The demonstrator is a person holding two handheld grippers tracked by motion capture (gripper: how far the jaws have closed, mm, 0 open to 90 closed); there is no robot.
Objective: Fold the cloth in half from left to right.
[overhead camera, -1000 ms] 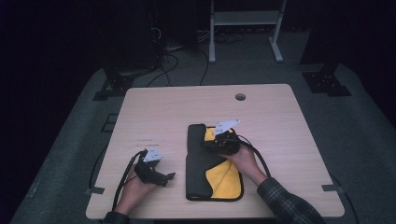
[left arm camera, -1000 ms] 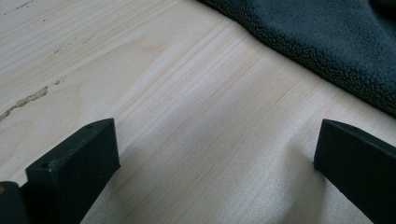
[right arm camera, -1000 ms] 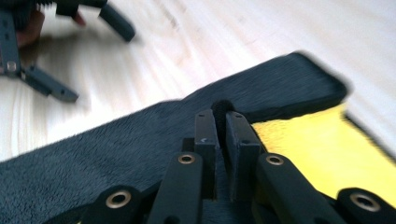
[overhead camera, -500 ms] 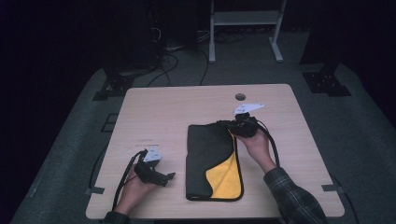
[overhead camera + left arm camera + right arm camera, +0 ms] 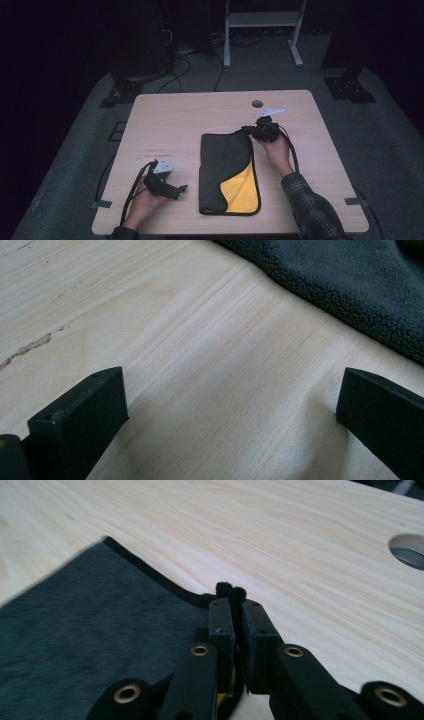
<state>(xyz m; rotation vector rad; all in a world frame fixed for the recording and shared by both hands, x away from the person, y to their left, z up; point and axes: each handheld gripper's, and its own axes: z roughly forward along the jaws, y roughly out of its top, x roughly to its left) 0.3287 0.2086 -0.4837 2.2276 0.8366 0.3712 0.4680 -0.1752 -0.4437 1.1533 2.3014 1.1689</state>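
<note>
- High view: a pale wooden rectangular table (image 5: 200, 115) stands on a grey floor mat, with a small round cable hole (image 5: 257, 104) near its far edge at about 12 o'clock from the cloth. Behind the table, dark stands and loose cables lie on the floor, and a white metal frame (image 5: 260, 20) rises at the back; none of these reaches onto the tabletop.
- High view: the dark grey folded fleece cloth with a yellow underside (image 5: 227, 170) lies flat at the table's middle, its yellow face turned up at the near right corner, about 5 o'clock on the cloth.
- High view: the right gripper (image 5: 248, 130) sits at the cloth's far right corner, about 1 o'clock on the cloth, held by the right hand (image 5: 274, 149), whose plaid-sleeved forearm runs in from the lower right.
- High view: the left gripper (image 5: 181, 189) rests on bare wood at about 8 o'clock from the cloth, just beside its left edge and apart from it, in the left hand (image 5: 145, 197), its cable looping behind.
- Left gripper view: the two black jaws stand wide apart over bare wood, nothing between them; the cloth's grey edge crosses the upper right, at about 1 o'clock.
- Right gripper view: the jaws are pressed together on the cloth's black-bound corner, a tuft of which sticks out past the tips. The cable hole shows at about 2 o'clock.
</note>
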